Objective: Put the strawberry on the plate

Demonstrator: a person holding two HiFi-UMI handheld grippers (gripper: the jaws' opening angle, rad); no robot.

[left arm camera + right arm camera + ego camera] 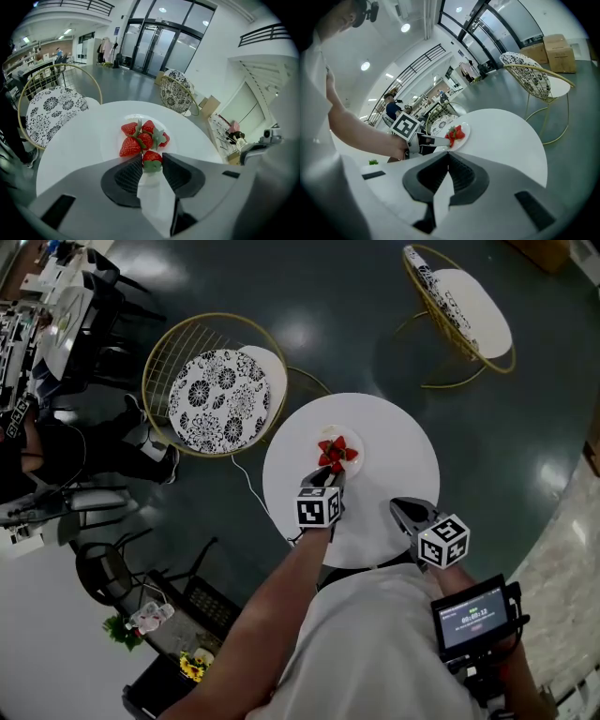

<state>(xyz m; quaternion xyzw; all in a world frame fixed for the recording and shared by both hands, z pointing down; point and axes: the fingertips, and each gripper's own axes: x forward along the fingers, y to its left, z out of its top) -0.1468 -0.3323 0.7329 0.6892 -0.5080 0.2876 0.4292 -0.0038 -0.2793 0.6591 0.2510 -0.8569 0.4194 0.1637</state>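
A white plate (pixel 108 140) in the middle of the round white table (pixel 398 460) holds several red strawberries (pixel 139 135). My left gripper (pixel 152 162) reaches over the plate's near rim, and one more strawberry (pixel 152 158) sits pinched between its fingertips, green leaf down, just above the plate. In the head view the left gripper (pixel 329 474) touches the near side of the strawberry pile (pixel 336 454). My right gripper (pixel 397 507) hovers over the table's near right part with its jaws together and nothing in them. In the right gripper view the plate (pixel 463 135) lies ahead of the right gripper (pixel 449 157).
A gold wire chair with a black-and-white patterned cushion (pixel 217 399) stands left of the table. A second such chair (pixel 459 301) stands at the far right. A small stand with flowers (pixel 155 629) is on the floor at the near left.
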